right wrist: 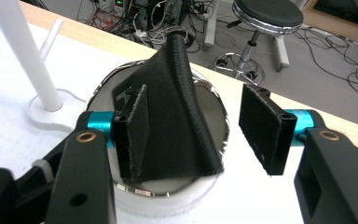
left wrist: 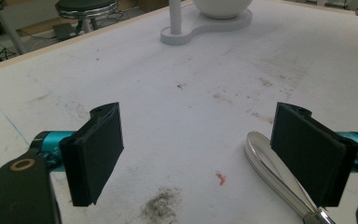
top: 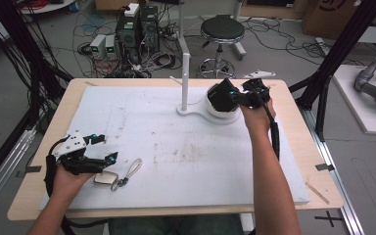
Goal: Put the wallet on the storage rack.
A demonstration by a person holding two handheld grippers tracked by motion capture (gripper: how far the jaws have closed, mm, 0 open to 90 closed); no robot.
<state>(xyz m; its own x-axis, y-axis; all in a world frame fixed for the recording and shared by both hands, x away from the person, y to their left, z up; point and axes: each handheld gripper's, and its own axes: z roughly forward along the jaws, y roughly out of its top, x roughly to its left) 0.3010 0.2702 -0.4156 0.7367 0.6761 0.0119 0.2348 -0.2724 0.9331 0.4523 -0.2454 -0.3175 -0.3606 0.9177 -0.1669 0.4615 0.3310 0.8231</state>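
Here the left gripper (top: 100, 151) rests wide open and empty beside a key fob (top: 105, 178) with its strap (left wrist: 272, 170). Farther off, the right gripper (right wrist: 191, 126), jaws parted, straddles a black pouch (right wrist: 175, 116) propped in the white bowl (right wrist: 161, 198); releasing or regrasping seems next. The fob's details stay unclear.

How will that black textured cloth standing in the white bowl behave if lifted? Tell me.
The black textured cloth is probably floppy: it drapes in a creased cone. Likely light. Its grainy weave should grip the right gripper's open jaws.
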